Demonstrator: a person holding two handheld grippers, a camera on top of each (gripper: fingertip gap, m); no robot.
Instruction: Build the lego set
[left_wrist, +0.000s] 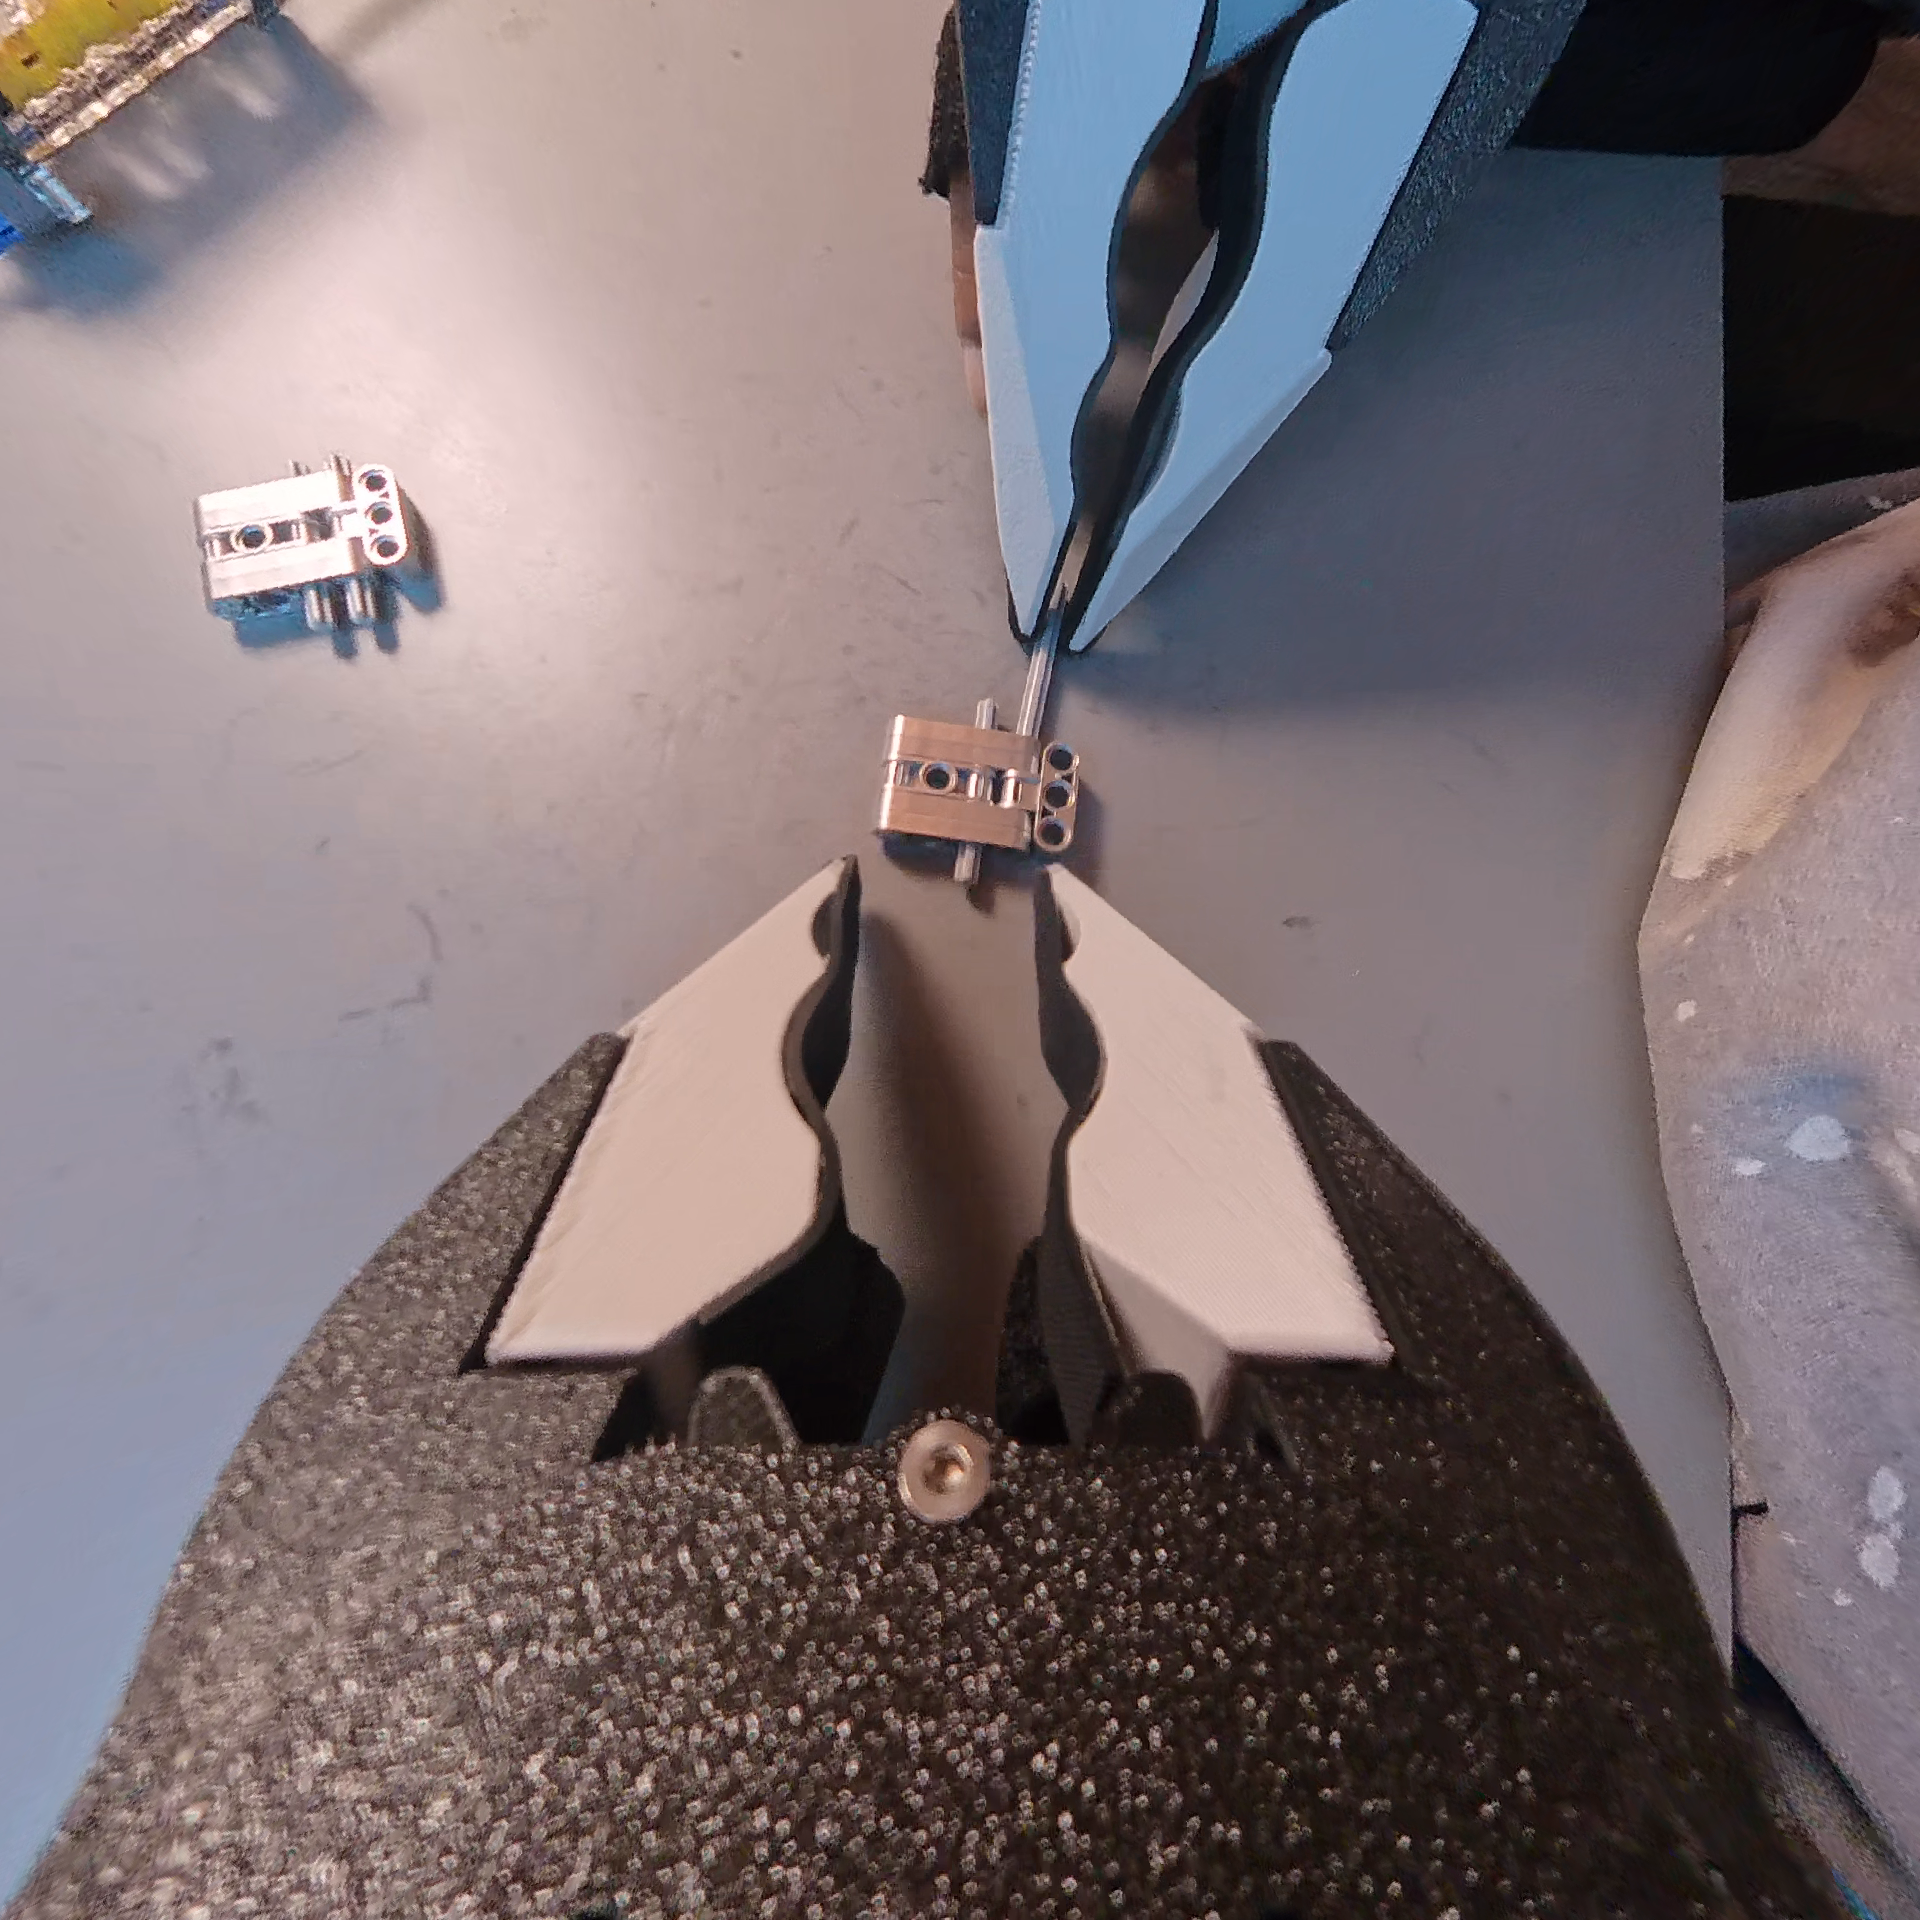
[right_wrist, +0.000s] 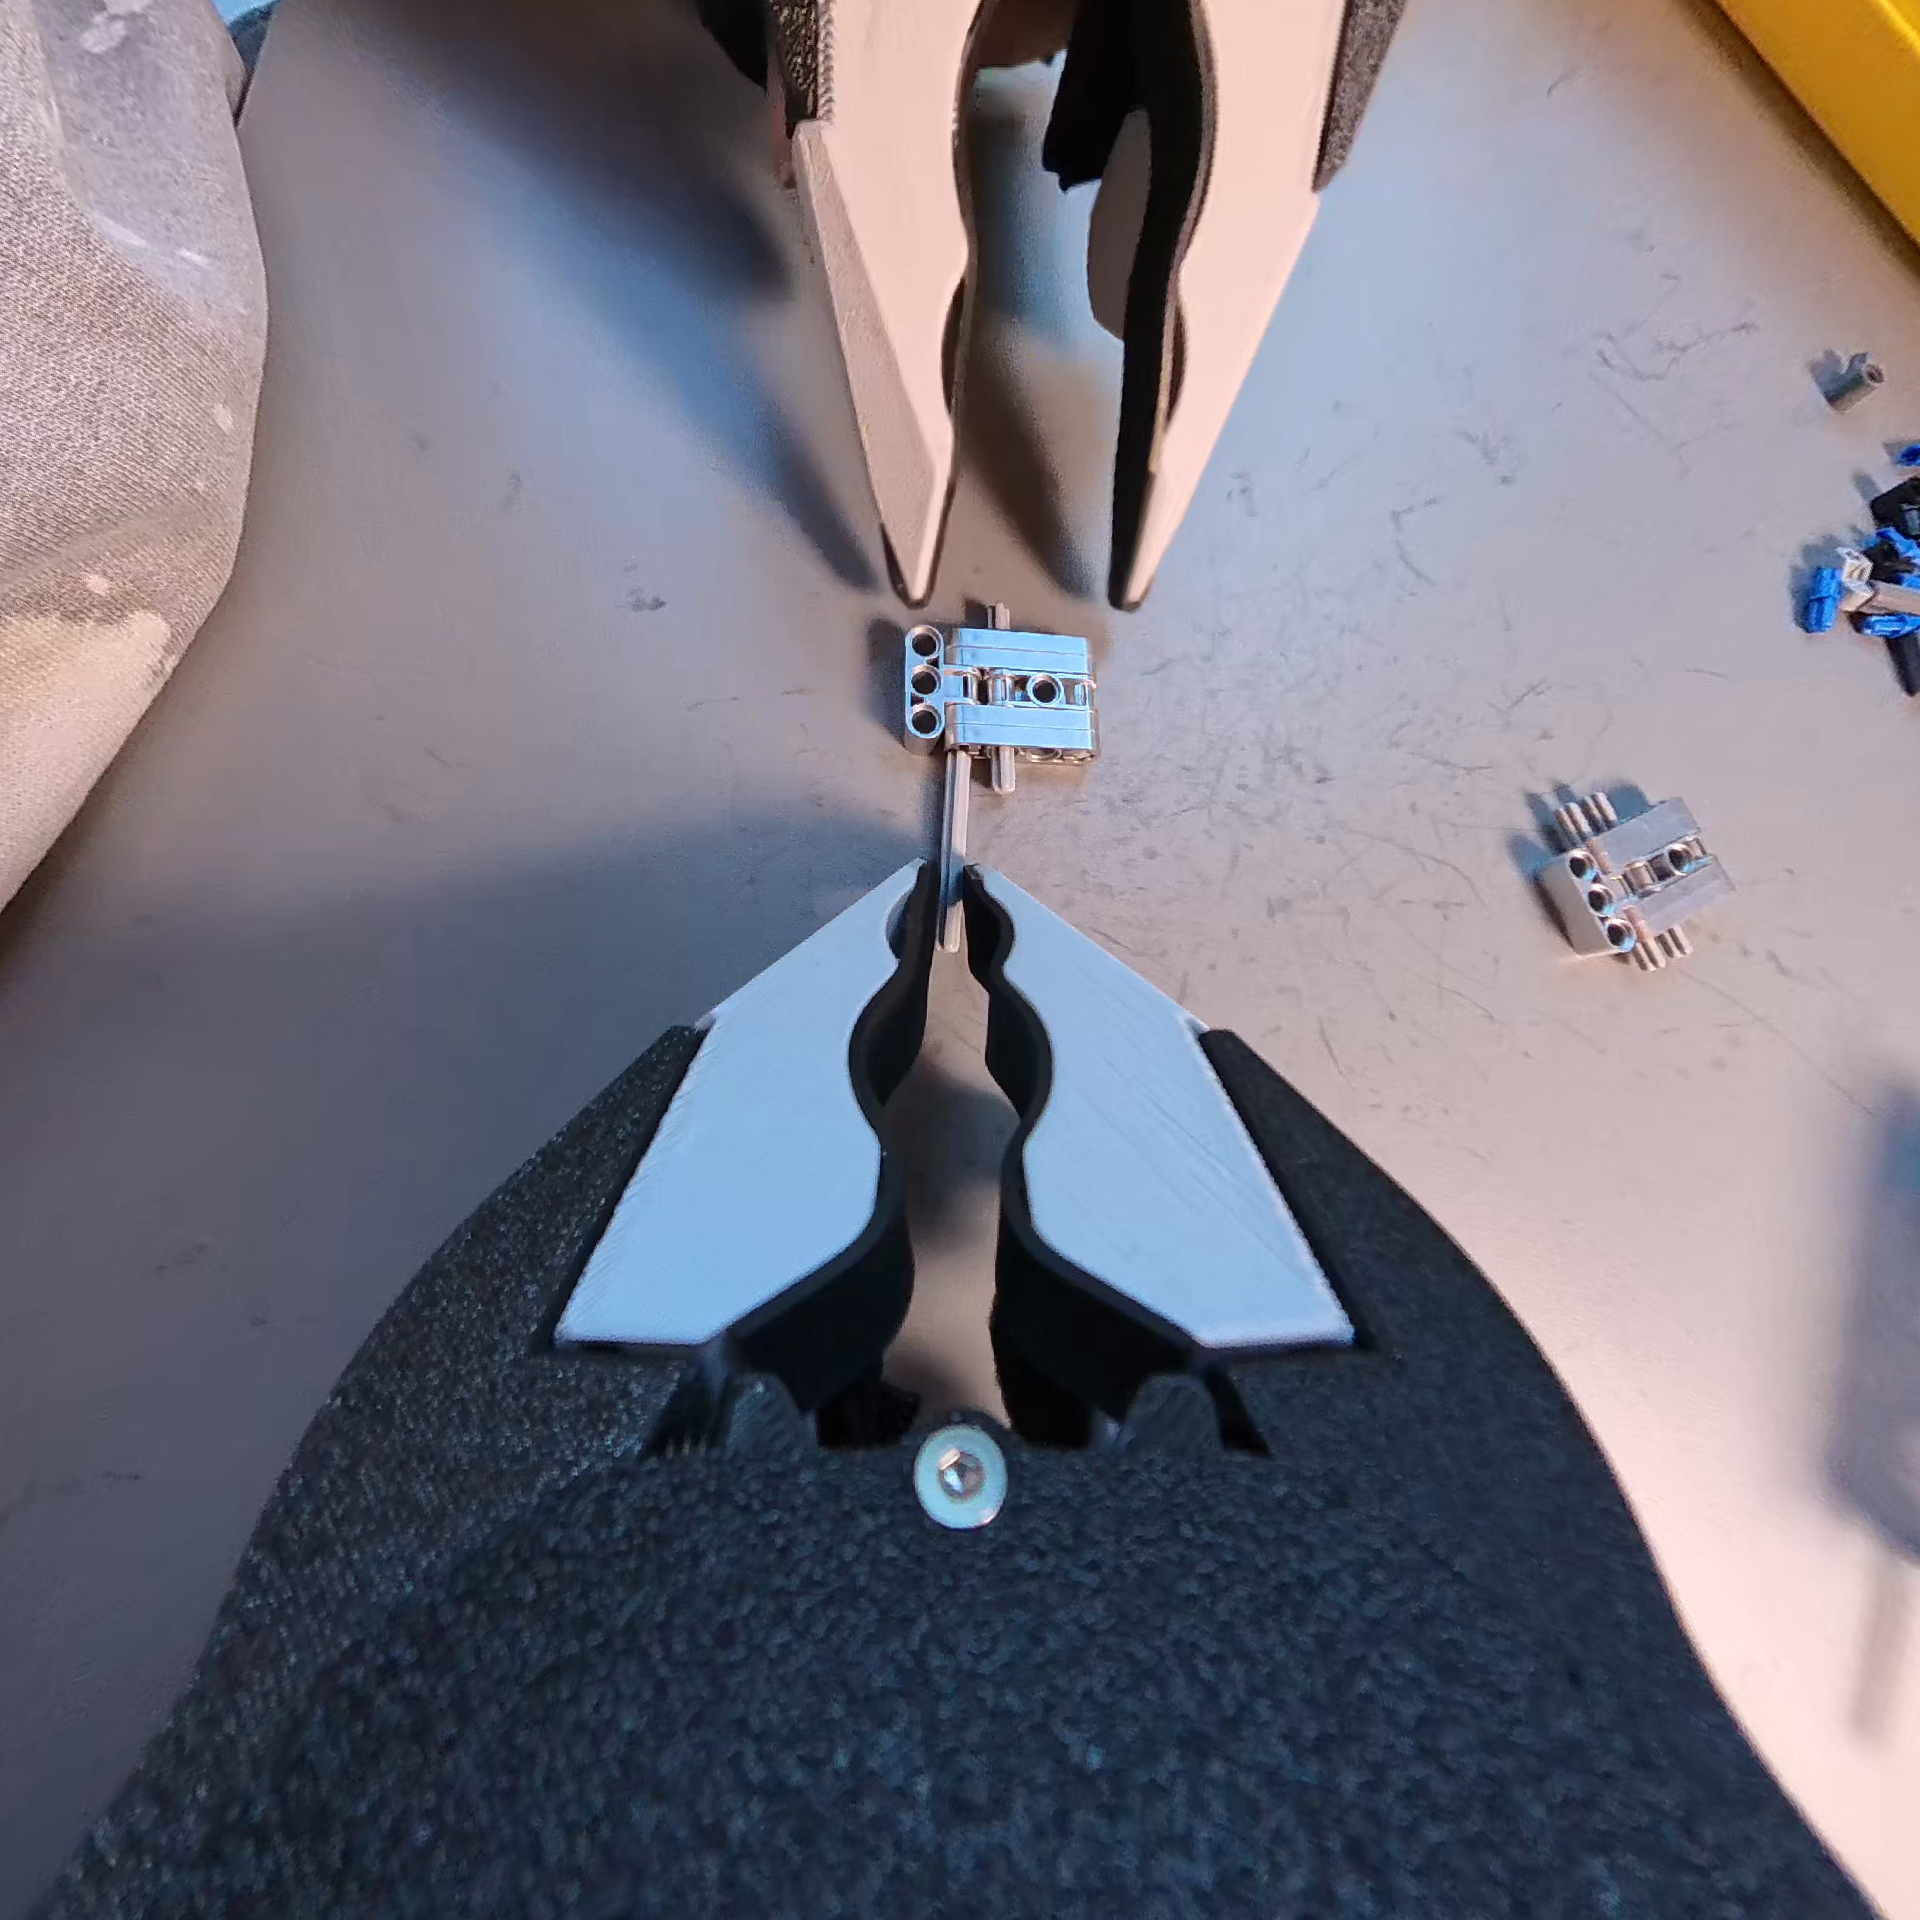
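A small grey brick assembly (left_wrist: 977, 790) with a three-hole beam lies on the grey table (left_wrist: 520, 935). My left gripper (left_wrist: 948, 878) is open, and its fingertips (left_wrist: 847, 883) stand just short of the assembly's near side. My right gripper (right_wrist: 945, 883) is shut on a thin grey axle (right_wrist: 954, 831) whose far end enters the assembly (right_wrist: 1003, 696) beside the three-hole beam. In the left wrist view the right gripper (left_wrist: 1049, 623) comes in from the top with the axle (left_wrist: 1039, 681). In the right wrist view the left gripper (right_wrist: 1020, 597) faces me, open.
A second, similar grey assembly (left_wrist: 301, 535) (right_wrist: 1626, 883) lies apart on the table. A heap of small blue and black parts (right_wrist: 1870, 603) lies at the right edge. A yellow container (right_wrist: 1829, 104) stands at the far corner. Pale spotted cloth (left_wrist: 1818, 1039) (right_wrist: 104, 416) borders the table. Spacing between my two grippers at the tips: around 6 cm.
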